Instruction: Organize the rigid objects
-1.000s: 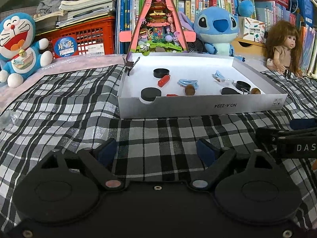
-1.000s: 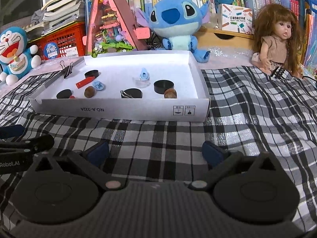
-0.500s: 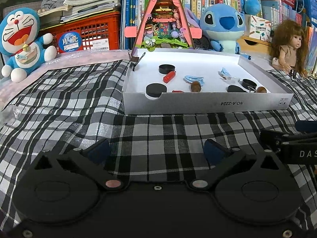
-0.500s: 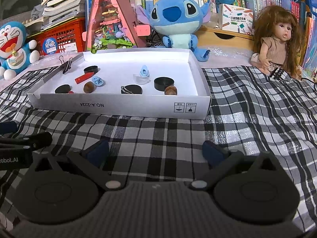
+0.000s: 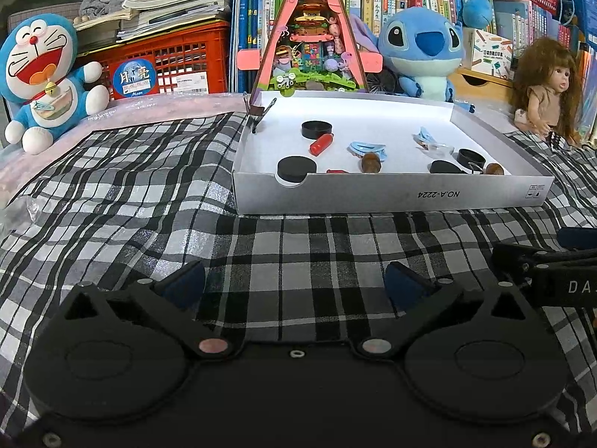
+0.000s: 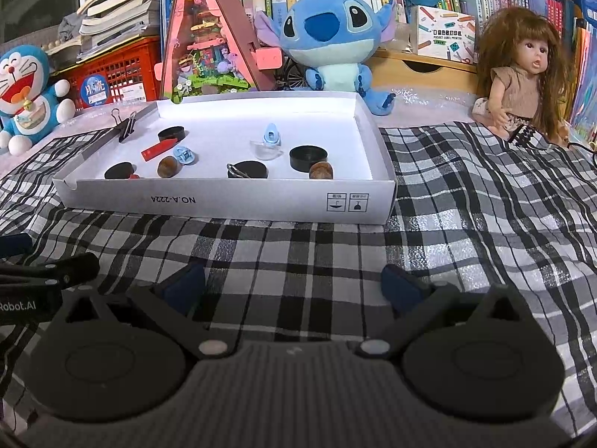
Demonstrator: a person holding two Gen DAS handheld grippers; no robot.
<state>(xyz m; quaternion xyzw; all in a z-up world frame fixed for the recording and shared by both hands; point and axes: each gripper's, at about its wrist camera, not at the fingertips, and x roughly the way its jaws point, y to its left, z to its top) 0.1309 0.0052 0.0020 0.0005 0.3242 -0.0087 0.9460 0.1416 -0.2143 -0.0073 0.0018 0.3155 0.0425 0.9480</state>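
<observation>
Small objects [image 6: 242, 169] sit inside the white tray [image 6: 238, 201]; both grippers' fingers [image 5: 184, 283] [image 6: 397, 285] spread wide over bare cloth.

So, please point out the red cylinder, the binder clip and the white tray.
red cylinder [image 5: 321, 144], left wrist view, middle of body
binder clip [image 6: 125, 126], right wrist view, black body
white tray [image 6: 231, 201], right wrist view, front wall

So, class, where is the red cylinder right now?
In both views the red cylinder lies inside the white box, toward its left end, just in front of a black round cap.

both grippers nearer white tray [image 5: 388, 196], slightly higher
</observation>
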